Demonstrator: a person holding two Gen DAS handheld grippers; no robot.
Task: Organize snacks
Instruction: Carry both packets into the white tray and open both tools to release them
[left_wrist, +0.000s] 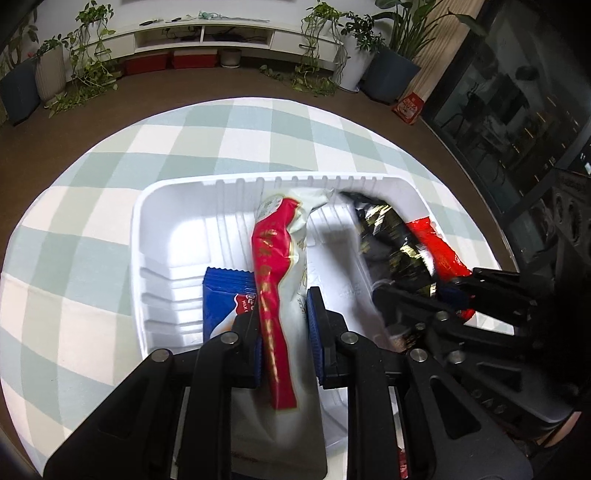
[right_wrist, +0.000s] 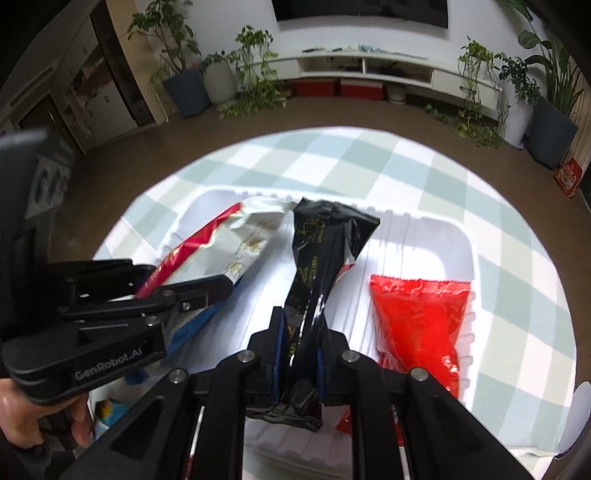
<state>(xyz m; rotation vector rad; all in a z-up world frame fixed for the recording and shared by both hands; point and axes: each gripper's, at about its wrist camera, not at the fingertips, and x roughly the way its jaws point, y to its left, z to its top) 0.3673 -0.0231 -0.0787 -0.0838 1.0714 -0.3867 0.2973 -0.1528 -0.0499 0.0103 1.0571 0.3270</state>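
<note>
A white ribbed tray (left_wrist: 173, 206) (right_wrist: 436, 236) sits on the checked round table. My left gripper (left_wrist: 284, 325) is shut on a red and white snack pouch (left_wrist: 280, 258) (right_wrist: 243, 247), held over the tray's middle. My right gripper (right_wrist: 299, 347) (left_wrist: 439, 291) is shut on a black snack pouch with gold print (right_wrist: 317, 266) (left_wrist: 388, 236), held above the tray beside the first pouch. A blue wafer pack (left_wrist: 221, 299) lies in the tray under the left gripper. A red packet (right_wrist: 421, 321) (left_wrist: 439, 251) lies flat in the tray's right part.
The table wears a green and white checked cloth (left_wrist: 92, 206) and ends in a round edge. Beyond it are brown floor, potted plants (left_wrist: 391, 74), a low white shelf unit (left_wrist: 221, 37) and a red bag (left_wrist: 408, 107) on the floor. A hand (right_wrist: 22, 424) holds the left gripper.
</note>
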